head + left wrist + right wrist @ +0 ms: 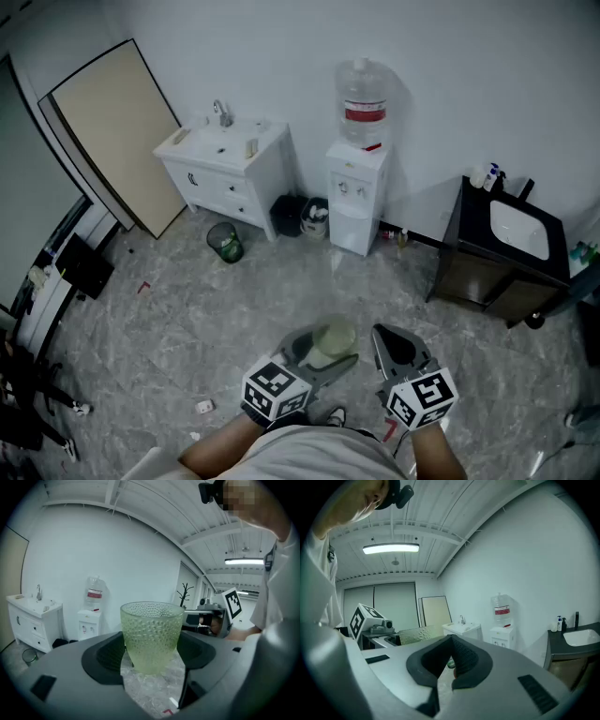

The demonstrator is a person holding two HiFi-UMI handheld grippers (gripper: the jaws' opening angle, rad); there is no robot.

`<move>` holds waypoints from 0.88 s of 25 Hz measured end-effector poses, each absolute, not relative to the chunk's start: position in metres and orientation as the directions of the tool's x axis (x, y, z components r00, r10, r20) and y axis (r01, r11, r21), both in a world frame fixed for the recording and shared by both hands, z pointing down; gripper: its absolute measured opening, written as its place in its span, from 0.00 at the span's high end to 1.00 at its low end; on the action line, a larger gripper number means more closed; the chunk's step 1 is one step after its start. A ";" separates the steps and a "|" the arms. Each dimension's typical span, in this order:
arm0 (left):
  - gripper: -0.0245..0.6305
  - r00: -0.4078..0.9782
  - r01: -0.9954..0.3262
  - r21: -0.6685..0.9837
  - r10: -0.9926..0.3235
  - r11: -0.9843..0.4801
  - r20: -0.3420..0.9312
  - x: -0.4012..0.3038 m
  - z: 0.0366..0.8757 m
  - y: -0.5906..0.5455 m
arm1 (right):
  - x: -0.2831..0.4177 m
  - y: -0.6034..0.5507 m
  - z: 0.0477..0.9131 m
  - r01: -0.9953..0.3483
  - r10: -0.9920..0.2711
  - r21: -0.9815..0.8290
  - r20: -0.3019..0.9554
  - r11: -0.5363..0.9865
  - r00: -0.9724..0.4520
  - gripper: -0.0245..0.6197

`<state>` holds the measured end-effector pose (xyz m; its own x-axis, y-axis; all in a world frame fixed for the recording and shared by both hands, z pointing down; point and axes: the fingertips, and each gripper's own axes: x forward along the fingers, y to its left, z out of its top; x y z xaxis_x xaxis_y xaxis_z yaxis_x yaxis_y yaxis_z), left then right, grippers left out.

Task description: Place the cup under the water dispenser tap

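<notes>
One cup (151,637), green pebbled glass, upright and rim up, is clamped between the left gripper (151,653) pads. The pads bear on both of its side walls and its base hangs over the floor. In the head view the cup (330,343) sits low centre, just ahead of the person's body and well apart from the water dispenser (357,192).

The right gripper (398,349) is just beside the left gripper (323,352), not touching the cup. Its own view shows the right gripper (451,660) jaws closed tip to tip with nothing between them.

The grey marbled floor (281,291) runs as an open stretch from the grippers up to the dispenser front. The dispenser stands against the back wall with its bottle (363,105) on top.

Edges around that lane:
- Black bags (302,216) sit just beside the dispenser's left side.
- The white vanity (225,164) is beyond them, with a green bin (225,241) in front of its corner.
- The dark vanity (506,248) stands to the right, with a floor gap between it and the dispenser.
- A beige board (117,131) leans on the far left wall.
- Small litter (203,406) lies on the floor at lower left, off the direct line.
</notes>
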<state>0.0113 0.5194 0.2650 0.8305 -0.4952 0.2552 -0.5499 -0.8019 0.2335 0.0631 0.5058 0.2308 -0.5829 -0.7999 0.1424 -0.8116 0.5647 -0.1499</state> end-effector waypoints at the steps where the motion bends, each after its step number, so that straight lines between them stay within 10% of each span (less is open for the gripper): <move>1: 0.42 0.830 -0.550 0.235 -0.494 -0.801 0.257 0.013 0.267 0.517 | 0.065 0.504 0.233 -0.814 -0.802 -0.155 0.146 0.560 -0.579 0.94; 22: 0.42 0.846 -0.523 0.243 -0.464 -0.817 0.263 -0.009 0.296 0.355 | 0.038 0.348 0.256 -0.823 -0.803 -0.151 0.184 0.547 -0.567 0.94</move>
